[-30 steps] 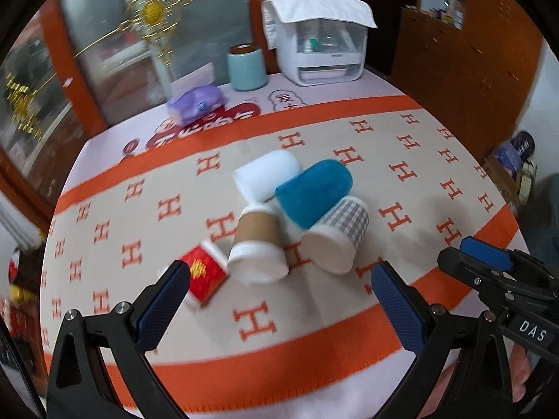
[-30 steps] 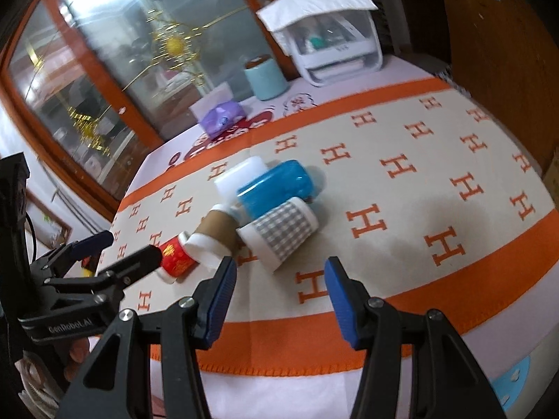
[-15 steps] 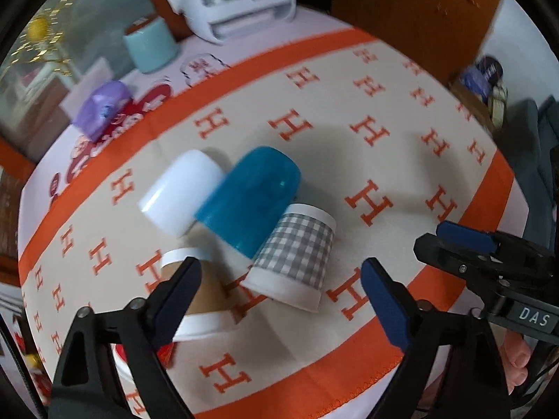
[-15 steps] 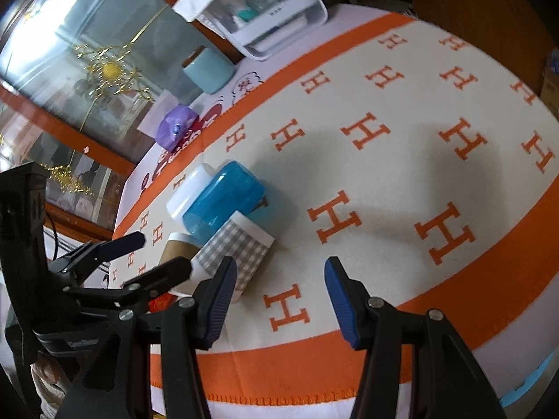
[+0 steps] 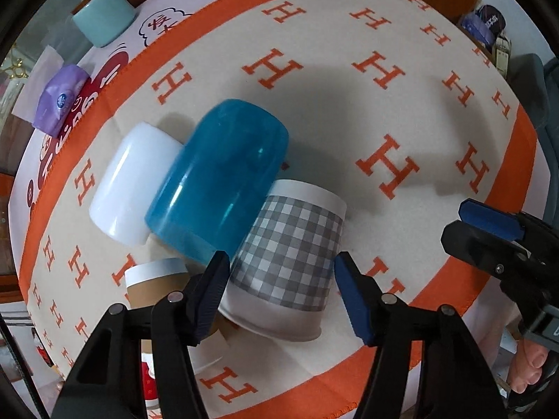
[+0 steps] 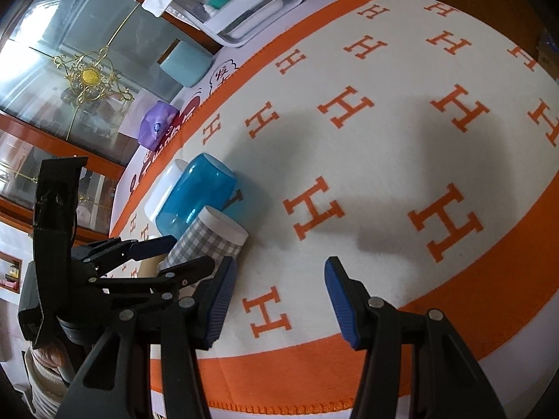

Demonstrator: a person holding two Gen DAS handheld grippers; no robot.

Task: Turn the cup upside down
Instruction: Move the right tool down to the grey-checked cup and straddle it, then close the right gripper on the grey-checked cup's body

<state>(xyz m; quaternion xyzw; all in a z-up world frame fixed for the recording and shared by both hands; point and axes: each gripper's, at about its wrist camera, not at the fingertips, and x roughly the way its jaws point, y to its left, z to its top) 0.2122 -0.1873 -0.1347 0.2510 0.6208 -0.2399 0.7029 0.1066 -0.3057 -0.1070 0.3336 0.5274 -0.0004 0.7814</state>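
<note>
A grey checked paper cup (image 5: pixel 290 255) lies on its side on the orange-and-cream cloth, its mouth toward me. My left gripper (image 5: pixel 279 276) is open, its fingers either side of this cup's wide end, not closed on it. A blue plastic cup (image 5: pixel 216 178), a white cup (image 5: pixel 129 181) and a brown paper cup (image 5: pixel 157 286) lie beside it. My right gripper (image 6: pixel 276 293) is open and empty over bare cloth, right of the checked cup (image 6: pixel 206 241). The left gripper (image 6: pixel 153 258) also shows in the right wrist view.
A red cup (image 5: pixel 148 387) lies at the near left, partly hidden. A purple packet (image 5: pixel 59 101), a pale teal canister (image 5: pixel 104 17) and a white appliance (image 6: pixel 237 3) stand at the table's far side. The cloth's front edge (image 6: pixel 279 408) is close below.
My left gripper has moved down and forward onto the checked cup, and its fingers now bracket it. My right gripper has tilted and moved closer to the cloth, still open.
</note>
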